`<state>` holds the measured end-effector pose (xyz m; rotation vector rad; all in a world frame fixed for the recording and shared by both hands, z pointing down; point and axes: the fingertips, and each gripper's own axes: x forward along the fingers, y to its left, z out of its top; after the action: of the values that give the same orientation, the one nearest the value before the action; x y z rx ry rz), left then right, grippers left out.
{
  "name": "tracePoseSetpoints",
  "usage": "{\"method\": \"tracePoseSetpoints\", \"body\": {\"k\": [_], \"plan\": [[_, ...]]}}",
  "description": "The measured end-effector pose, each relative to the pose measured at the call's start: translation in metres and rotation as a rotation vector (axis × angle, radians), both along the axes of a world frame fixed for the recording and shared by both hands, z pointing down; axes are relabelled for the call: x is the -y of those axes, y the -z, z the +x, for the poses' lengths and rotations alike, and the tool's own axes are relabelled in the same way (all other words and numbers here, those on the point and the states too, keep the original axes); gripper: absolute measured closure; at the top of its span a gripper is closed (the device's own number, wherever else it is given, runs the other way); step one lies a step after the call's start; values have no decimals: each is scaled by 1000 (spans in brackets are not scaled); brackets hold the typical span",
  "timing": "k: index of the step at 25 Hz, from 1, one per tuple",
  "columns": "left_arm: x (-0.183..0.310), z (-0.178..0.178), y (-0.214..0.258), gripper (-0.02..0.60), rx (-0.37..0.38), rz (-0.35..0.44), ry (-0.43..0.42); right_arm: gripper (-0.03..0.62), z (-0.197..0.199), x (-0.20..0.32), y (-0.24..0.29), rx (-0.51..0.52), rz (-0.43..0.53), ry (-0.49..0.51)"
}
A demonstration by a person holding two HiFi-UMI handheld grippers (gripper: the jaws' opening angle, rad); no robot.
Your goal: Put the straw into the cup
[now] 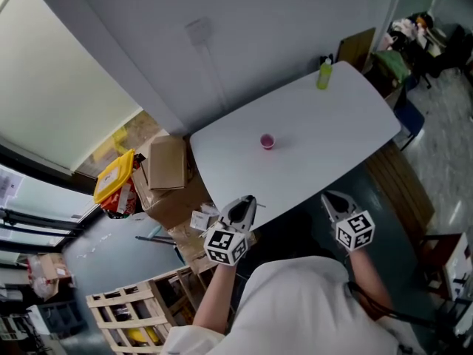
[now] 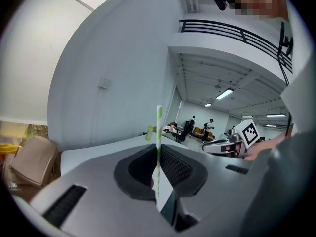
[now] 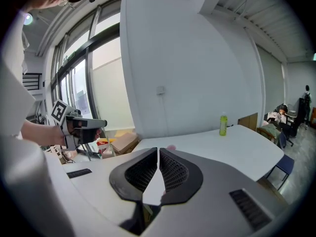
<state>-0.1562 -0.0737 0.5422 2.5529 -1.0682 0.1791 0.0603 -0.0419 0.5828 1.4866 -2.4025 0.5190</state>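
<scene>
Left tongs [image 1: 246, 202] are clamping the green-striped paper straw [image 2: 158, 127] upright. Right tongs [image 3: 158, 151] are resting closed and empty. The pink cup [image 1: 267, 141] is standing mid-desk [image 1: 332, 124], at about 1 o'clock from the left tongs and well apart. Recommended: keep the straw vertical, centring its lower end over the cup mouth before releasing.

Straw [image 2: 159, 122] lower end hidden inside left claw [image 2: 157, 149]; cup [image 3: 170, 147] mostly behind right claw [image 3: 158, 150].

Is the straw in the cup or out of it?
Out: the straw stands upright, clamped in the left gripper, well short of the pink cup on the table.
</scene>
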Motion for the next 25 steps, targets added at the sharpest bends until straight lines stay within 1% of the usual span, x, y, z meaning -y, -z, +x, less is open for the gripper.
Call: {"method": "tracePoseSetpoints", "body": {"k": [4, 11, 18, 25], "plan": [[7, 8, 1, 557, 9, 1, 26, 556, 6, 15, -5, 15, -6, 28], [24, 32, 2, 557, 29, -1, 66, 556, 18, 61, -4, 33, -1, 109], [55, 50, 1, 557, 43, -14, 151, 556, 36, 106, -6, 31, -10, 198], [90, 68, 1, 557, 60, -12, 241, 556, 69, 142, -16, 37, -44, 261]]}}
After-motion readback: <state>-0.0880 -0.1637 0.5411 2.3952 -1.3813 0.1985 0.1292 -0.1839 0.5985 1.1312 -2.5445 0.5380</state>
